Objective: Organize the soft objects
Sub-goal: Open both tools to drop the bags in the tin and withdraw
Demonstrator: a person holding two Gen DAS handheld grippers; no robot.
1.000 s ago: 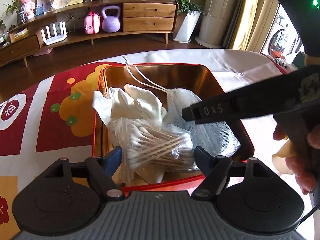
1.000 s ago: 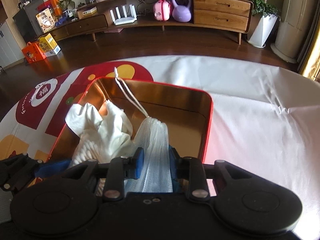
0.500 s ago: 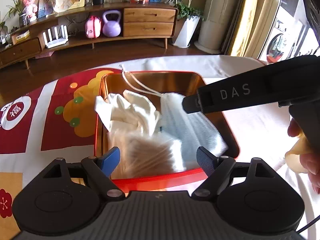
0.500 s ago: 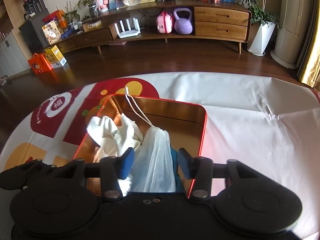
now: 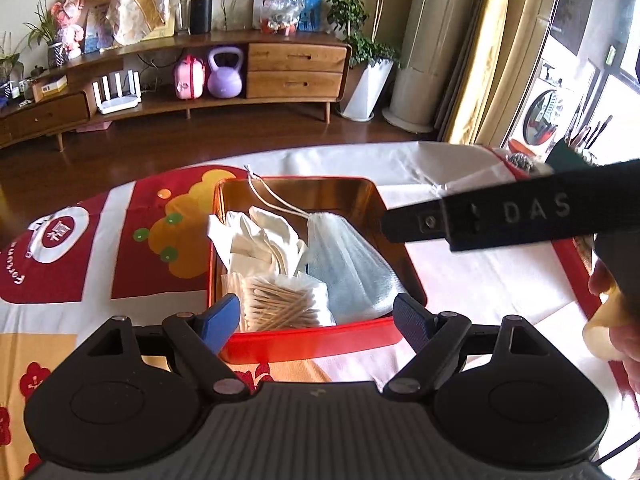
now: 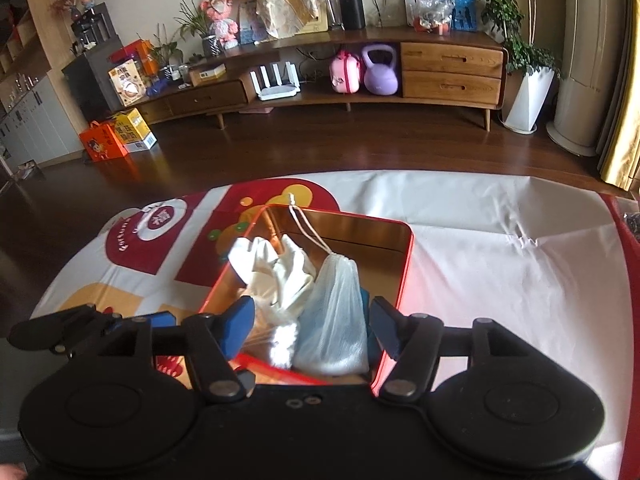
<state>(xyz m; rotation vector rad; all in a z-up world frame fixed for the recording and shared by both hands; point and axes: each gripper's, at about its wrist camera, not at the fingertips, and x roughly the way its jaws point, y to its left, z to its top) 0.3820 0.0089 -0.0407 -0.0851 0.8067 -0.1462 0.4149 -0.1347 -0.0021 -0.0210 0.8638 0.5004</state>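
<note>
- Right gripper point(image 6: 312, 326): a second ago its jaws pinched the white mesh drawstring pouch point(image 6: 334, 320); they have just been opening and now stand apart, clear of it.
- Left gripper point(image 5: 316, 318): jaws wide, empty, as before.
- Both views now sit farther back from the red rectangular tin with gold interior point(image 5: 394, 264).
- Tin contents: pouch at right, white cloth gloves point(image 5: 264, 240) at left, clear bag of cotton swabs point(image 5: 284, 304) at the near wall; something blue under the pouch, unidentifiable.
- Drawstring trails over the far rim.
</note>
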